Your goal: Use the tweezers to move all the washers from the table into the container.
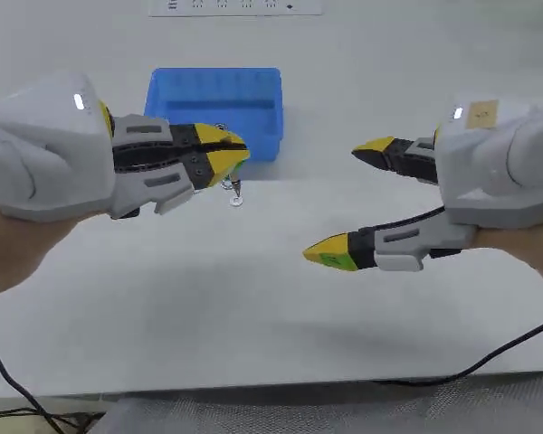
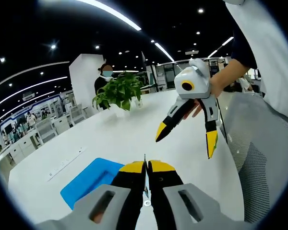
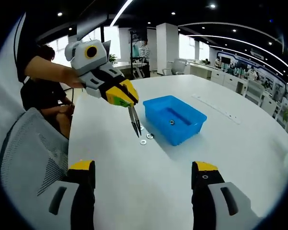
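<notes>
Left gripper (image 1: 238,154) is clamping the tweezers (image 3: 134,120), tips just by the washers (image 3: 143,142) beside the container (image 3: 185,133) — right gripper (image 1: 333,201) is hanging wide open, holding nothing.

Thin tweezers (image 3: 134,120) point down above two flat washers (image 3: 143,142) on the table (image 3: 134,187), just beside the blue container (image 3: 182,129); another washer (image 3: 172,122) lies inside.

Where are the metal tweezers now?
The tweezers hang from the left claw, left of the blue plastic container in the right gripper view, tips near silver washers.

Each white hand-held gripper (image 1: 346,201) has yellow-tipped black jaws.
</notes>
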Demonstrator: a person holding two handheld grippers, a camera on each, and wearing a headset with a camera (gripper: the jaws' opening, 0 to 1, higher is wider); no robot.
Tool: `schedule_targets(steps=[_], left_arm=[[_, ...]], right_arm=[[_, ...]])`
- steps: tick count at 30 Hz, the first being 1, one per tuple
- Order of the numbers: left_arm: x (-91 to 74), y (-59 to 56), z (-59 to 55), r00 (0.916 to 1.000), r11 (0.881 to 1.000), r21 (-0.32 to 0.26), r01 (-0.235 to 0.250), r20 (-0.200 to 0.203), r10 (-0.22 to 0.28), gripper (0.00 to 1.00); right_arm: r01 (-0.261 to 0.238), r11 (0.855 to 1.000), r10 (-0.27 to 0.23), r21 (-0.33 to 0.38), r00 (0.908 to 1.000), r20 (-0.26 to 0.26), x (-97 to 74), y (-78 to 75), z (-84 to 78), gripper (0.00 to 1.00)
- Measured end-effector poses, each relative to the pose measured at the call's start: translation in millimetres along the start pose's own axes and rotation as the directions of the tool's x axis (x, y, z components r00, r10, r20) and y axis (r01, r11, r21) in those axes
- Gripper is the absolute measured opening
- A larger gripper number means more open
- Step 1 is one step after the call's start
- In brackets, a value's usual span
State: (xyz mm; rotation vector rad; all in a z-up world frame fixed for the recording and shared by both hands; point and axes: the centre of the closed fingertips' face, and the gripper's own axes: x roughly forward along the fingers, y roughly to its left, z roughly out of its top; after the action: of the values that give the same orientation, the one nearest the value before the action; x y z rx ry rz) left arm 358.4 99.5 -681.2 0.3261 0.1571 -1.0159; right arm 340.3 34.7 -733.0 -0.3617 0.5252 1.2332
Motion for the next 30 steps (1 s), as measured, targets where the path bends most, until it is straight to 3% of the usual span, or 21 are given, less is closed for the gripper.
schedule_targets(steps=[2, 9, 12, 30], left_arm=[[0.5, 1.9, -2.3, 0.9999, 1.0, -0.011, -0.003, 0.011, 0.004, 0.05], [4.1, 8.9, -12.2, 1.0, 1.0, -0.017, 0.006, -0.005, -0.006, 0.05], [6.2, 10.4, -15.5, 0.9998, 1.0, -0.017, 0.015, -0.013, -0.015, 0.05], [8.5, 2.9, -19.1, 0.9992, 0.999, -0.026, 0.031, -0.023, -0.032, 0.05]], right_arm=[[-0.01, 1.0, 0.01, -0.004, 1.0, 0.0, 0.9, 1.6, -0.9, 0.86], [-0.041, 0.999, 0.041, 0.03, 0.9991, 0.012, 11.3, 7.6, -6.3, 0.92], [-0.045, 0.999, 0.044, 0.031, 0.9988, 0.022, 13.7, 9.7, -6.0, 1.0], [-0.075, 0.994, 0.072, 0.076, 0.9964, 0.046, 11.7, 21.2, -6.9, 0.99]])
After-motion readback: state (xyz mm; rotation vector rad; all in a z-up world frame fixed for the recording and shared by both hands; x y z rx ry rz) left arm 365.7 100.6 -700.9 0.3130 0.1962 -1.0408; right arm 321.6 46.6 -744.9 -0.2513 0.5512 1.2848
